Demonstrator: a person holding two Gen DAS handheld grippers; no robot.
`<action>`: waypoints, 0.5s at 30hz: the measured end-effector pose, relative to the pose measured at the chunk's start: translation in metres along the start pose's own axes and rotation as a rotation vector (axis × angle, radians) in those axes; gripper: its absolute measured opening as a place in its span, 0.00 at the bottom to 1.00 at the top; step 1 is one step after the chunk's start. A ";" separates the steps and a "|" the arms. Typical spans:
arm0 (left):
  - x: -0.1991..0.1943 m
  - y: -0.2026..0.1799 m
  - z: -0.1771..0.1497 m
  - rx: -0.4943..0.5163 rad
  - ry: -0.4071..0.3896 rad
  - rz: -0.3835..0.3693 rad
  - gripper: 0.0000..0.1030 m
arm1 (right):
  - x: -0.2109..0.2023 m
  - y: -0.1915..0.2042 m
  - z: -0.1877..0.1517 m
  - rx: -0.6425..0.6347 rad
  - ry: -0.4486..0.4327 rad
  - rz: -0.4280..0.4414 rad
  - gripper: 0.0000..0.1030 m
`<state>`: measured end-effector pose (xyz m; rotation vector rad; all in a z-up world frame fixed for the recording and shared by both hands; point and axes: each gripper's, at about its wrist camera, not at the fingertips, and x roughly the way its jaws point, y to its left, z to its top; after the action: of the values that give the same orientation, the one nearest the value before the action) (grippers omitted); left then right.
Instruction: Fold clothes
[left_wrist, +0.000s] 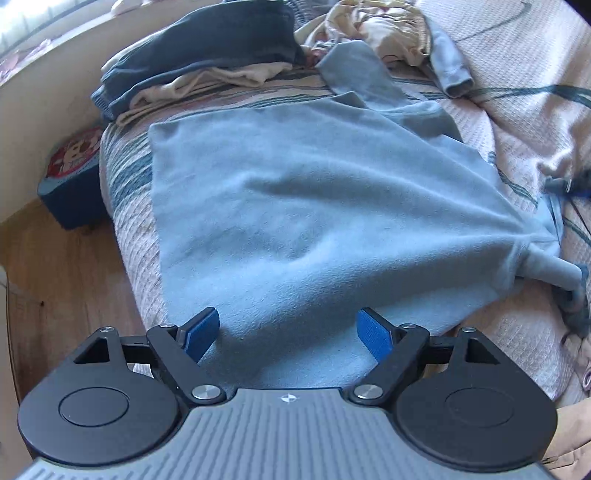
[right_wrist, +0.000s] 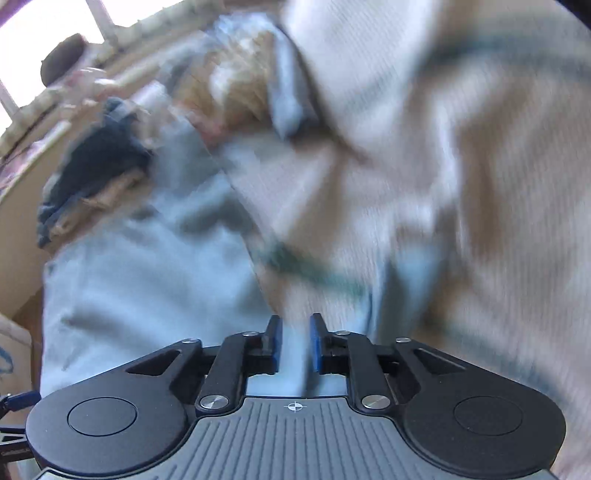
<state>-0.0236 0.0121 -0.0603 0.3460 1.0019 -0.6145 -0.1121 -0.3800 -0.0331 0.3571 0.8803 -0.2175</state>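
Wooden floor (left_wrist: 55, 280) – bed (left_wrist: 125, 236) (sunlit)

A home bedroom: a bed (left_wrist: 133, 206) with a woven bedspread, piled laundry (left_wrist: 207, 62), wood flooring (left_wrist: 62, 280).

L gripper (left_wrist: 288, 334): jaws wide apart, tilted steeply down, pads clear of anything. R gripper (right_wrist: 296, 341): jaws nearly together, narrow gap, view blurred.

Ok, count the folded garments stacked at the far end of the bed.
2 visible: a dark blue garment on top, a cream one beneath it, by the bed's far left edge. More may hide underneath.
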 end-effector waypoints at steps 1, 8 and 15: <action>0.000 0.000 0.001 0.001 0.001 0.002 0.78 | 0.000 0.003 0.012 -0.033 -0.032 0.019 0.32; 0.006 0.000 -0.001 -0.007 0.034 0.030 0.80 | 0.085 0.022 0.081 -0.129 0.022 0.141 0.40; 0.014 0.009 0.004 -0.060 0.068 0.046 0.80 | 0.145 0.035 0.099 -0.164 0.172 0.164 0.40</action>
<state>-0.0098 0.0124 -0.0702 0.3383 1.0726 -0.5333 0.0601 -0.3920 -0.0813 0.2965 1.0259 0.0380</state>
